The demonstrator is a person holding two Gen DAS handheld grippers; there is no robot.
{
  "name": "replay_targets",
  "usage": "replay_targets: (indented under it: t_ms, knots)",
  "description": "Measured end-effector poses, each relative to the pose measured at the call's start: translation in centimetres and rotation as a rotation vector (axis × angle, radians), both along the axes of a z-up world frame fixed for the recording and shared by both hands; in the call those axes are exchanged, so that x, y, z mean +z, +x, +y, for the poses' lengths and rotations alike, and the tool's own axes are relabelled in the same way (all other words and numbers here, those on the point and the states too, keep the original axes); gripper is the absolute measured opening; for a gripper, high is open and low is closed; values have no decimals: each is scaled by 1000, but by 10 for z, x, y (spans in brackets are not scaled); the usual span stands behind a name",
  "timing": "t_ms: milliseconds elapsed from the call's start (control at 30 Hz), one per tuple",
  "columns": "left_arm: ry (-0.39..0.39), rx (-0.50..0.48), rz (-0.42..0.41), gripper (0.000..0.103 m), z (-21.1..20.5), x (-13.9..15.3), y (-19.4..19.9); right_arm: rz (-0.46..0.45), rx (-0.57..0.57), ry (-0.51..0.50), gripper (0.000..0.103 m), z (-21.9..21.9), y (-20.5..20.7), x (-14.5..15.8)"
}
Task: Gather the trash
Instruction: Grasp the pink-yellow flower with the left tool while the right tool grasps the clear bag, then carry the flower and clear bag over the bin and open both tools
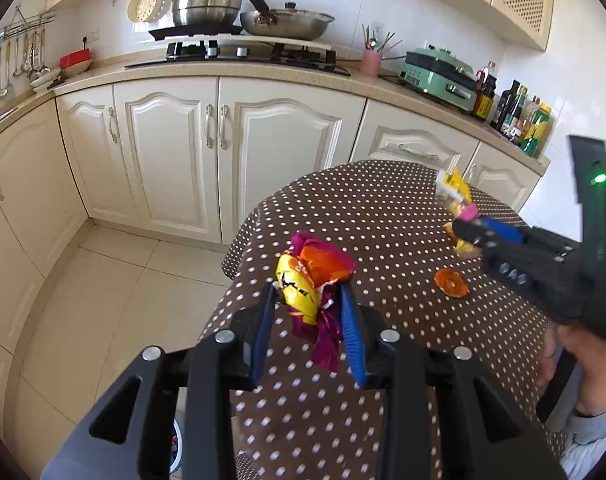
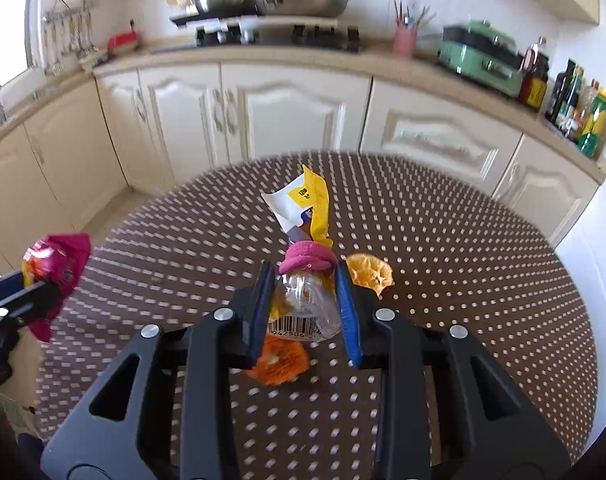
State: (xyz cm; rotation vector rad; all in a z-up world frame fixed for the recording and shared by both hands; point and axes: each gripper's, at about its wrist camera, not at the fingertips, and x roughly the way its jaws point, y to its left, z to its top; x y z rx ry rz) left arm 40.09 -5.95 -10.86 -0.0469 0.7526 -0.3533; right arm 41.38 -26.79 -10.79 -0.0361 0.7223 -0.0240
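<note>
The left hand-held gripper pinched a crumpled foil wrapper, magenta, orange and yellow, glossy and creased, between its ribbed blue pads. The wrapper hung off the near left edge of the tabletop, partly over the pale tiled floor. That tabletop was round, draped in a brown cloth dotted with small white spots.

The right hand-held gripper was closed on a clear, crinkled plastic pack with a barcode label at its base; a soft pink bunched piece sat on top, and a stiff yellow-and-white bag stood up behind it. The pack sat between the blue pads, which pressed its sides. No earlier view was given, so only the grip itself can be told.

Two orange peels lay on the cloth: a ragged, deep orange peel just under the right gripper's pads, and a paler, cupped peel with a dried, wrinkled rim just to the right of the pack. In the left wrist view, one flat peel lay near the right gripper's black body, and a bare hand in a grey sleeve held its handle.

Cream panelled cabinets curved behind the tabletop.
</note>
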Motion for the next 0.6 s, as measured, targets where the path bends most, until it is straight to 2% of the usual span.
replay_targets:
  t_ms: [167, 367, 467, 567, 600]
  knots:
    - [-17, 22, -24, 32, 42, 5, -29, -64, 99, 32, 31, 45, -43, 26]
    - [-27, 108, -17, 32, 120, -7, -62, -71, 277, 101, 31, 130, -77, 25]
    - [-27, 180, 9, 32, 170, -24, -78, -55, 372, 139, 31, 182, -87, 16]
    - [-34, 258, 55, 32, 221, -50, -91, -10, 446, 172, 31, 233, -91, -6]
    - [-34, 279, 79, 32, 236, -60, -93, 30, 479, 183, 31, 256, -89, -21]
